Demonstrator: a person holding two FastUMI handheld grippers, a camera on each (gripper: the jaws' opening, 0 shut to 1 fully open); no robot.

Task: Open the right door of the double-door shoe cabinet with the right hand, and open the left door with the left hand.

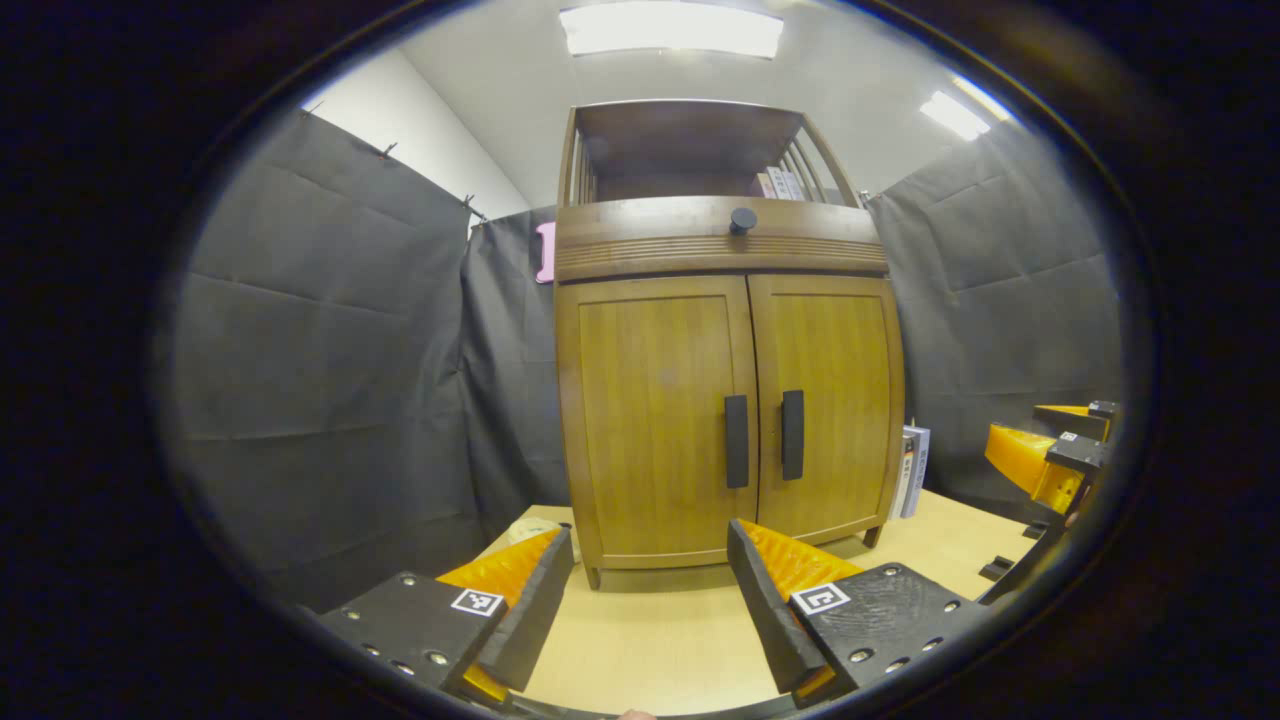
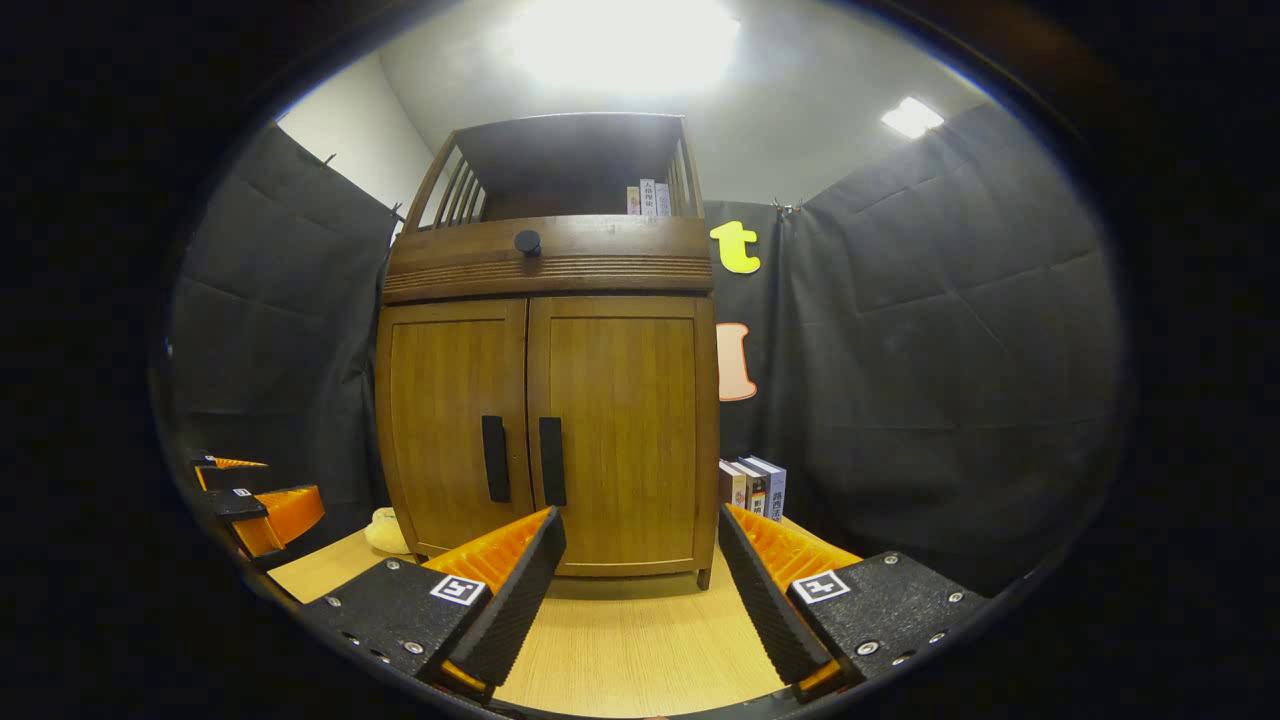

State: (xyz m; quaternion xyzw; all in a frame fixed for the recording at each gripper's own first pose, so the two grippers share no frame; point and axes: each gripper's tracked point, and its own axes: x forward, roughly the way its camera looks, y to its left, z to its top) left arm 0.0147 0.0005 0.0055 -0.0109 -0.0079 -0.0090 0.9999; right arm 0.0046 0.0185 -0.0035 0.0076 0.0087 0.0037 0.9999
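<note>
Both tools, left tool (image 1: pixel 650 590) and right tool (image 2: pixel 635 575), are hanging open, empty; we are risking grabbing the wrong handle, since right handle (image 2: pixel 552 461) and left handle (image 1: pixel 736 441) are sitting just beside each other.

**No wording legible in either view**

The books (image 2: pixel 755 487) standing beside the shoe cabinet (image 2: pixel 548 430) are carrying print on their spines, but it is showing too small to make out. The same is going for the upper books (image 2: pixel 648 198) on its open top. Square coded markers (image 1: pixel 477 602) are sitting on the left gripper (image 1: pixel 650 535) and the right gripper (image 2: pixel 640 515), showing block patterns rather than words or numbers.
</note>
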